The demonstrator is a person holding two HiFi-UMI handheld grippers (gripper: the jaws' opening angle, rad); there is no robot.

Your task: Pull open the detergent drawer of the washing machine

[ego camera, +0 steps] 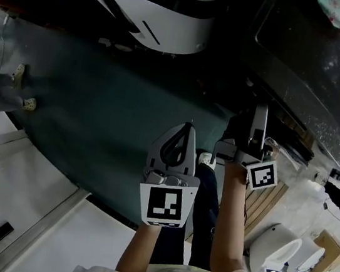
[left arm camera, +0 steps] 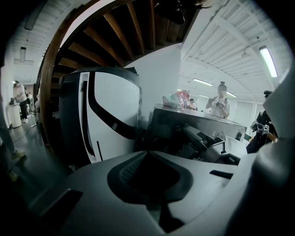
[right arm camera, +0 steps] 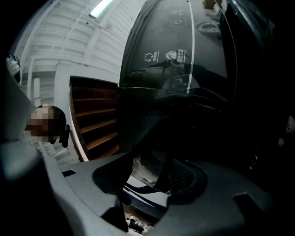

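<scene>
The dark washing machine fills the upper right of the head view, and its glossy panel with printed icons looms close in the right gripper view. My right gripper reaches up against the machine's front edge. Its jaws stand a little apart with a dark slab, the detergent drawer front, between the pads; a pale printed strip sits beside it. The contact itself is dim. My left gripper hangs lower and left of the machine, shut and empty, pointing at the floor.
A white and black appliance stands at the top centre, left of the washing machine. Dark green floor spreads below it. White boxes and a round white object lie at the lower right. People stand in the distance.
</scene>
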